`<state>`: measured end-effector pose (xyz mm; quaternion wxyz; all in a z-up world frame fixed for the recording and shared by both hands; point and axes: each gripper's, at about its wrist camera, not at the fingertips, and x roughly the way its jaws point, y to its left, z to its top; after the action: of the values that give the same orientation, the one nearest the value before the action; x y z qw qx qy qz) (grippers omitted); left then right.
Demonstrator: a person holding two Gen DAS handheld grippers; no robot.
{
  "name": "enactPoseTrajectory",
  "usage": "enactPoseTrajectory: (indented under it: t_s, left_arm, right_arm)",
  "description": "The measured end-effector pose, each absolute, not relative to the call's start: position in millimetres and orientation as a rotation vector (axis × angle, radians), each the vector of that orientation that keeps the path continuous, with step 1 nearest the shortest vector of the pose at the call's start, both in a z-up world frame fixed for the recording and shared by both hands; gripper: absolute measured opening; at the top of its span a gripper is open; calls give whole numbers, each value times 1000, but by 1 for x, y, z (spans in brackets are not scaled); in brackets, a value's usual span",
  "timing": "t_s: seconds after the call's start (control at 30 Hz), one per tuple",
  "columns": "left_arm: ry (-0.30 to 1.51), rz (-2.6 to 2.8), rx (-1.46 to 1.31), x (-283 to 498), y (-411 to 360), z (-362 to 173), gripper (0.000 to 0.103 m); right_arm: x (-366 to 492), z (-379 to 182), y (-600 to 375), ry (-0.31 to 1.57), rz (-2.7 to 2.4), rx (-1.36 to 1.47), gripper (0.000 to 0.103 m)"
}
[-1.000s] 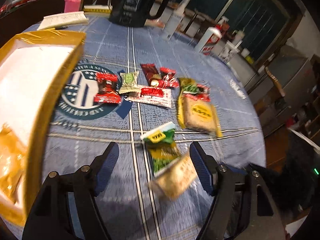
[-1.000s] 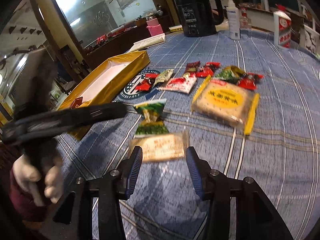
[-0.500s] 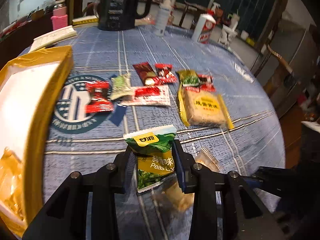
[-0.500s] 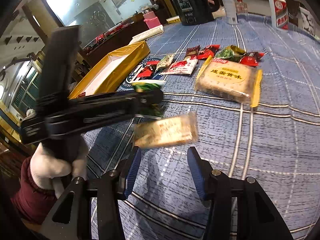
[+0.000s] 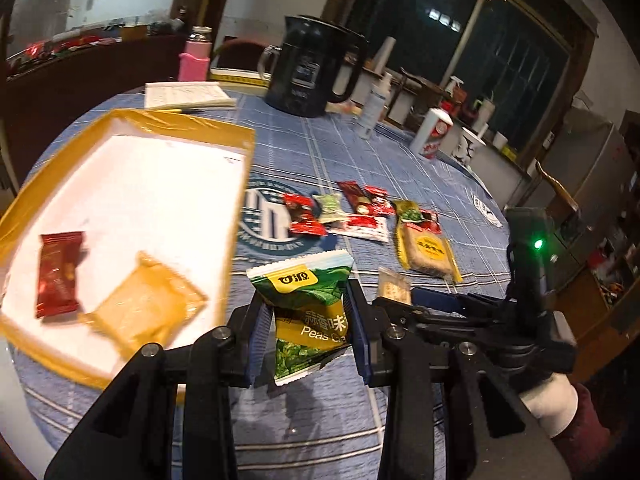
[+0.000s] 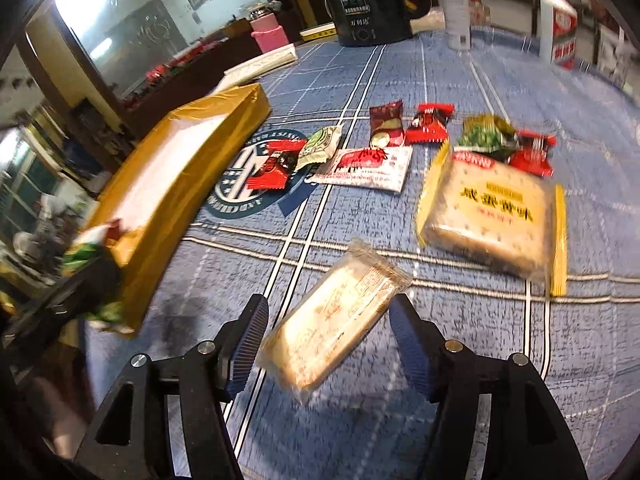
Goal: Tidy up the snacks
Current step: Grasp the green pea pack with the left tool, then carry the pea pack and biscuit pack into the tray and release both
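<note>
The left tool [image 5: 307,322] is clamping a green pea packet [image 5: 306,296] between its blue pads, its jaws drawn nearly together on the wrapper and the packet standing upright, lifted off the blue checked worktop [image 5: 320,412]. At about ten o'clock from this tool, the gold tray [image 5: 240,200] with a white floor is sitting on the worktop, holding a dark red packet [image 5: 58,274] and a yellow packet [image 5: 146,308] side by side near its close end.

The right tool [image 6: 328,330] is standing with its jaws wide; they have just been opening. A pale clear-wrapped biscuit pack [image 6: 334,322] is lying aslant on the worktop between the pads, which are not pressing on it. At about one o'clock from this tool, a larger yellow-edged cracker pack [image 6: 494,212] is lying flat. Beyond it, toward twelve o'clock, a loose row of small sweets is lying apart from the tray: a red sweet [image 6: 274,164], a pale green sweet [image 6: 320,144] touching it, and a white sachet [image 6: 366,166] just beside them. At the far twelve o'clock edge, a black kettle [image 6: 370,0] is standing.
</note>
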<state>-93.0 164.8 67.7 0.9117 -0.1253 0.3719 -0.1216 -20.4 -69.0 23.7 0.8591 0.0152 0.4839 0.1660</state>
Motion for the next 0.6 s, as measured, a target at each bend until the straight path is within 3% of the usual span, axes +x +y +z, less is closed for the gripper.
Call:
enactPoseTrajectory:
  t_s: [0.1, 0.17, 0.2, 0.4, 0.6]
  left_arm:
    - [757, -239, -290, -99, 182, 69, 34]
    - [752, -239, -314, -103, 194, 72, 34]
    - [747, -237, -321, -104, 198, 73, 34]
    - [699, -207, -329, -115, 232, 91, 34]
    - [713, -139, -318, -98, 273, 105, 34]
  right_arm:
    - [-26, 21, -54, 981, 279, -77, 63]
    - [-32, 19, -51, 950, 250, -126, 50]
    - [-34, 20, -51, 944, 264, -119, 34]
    - [-39, 28, -56, 946, 319, -70, 34]
    - [-43, 77, -43, 852, 430, -7, 34]
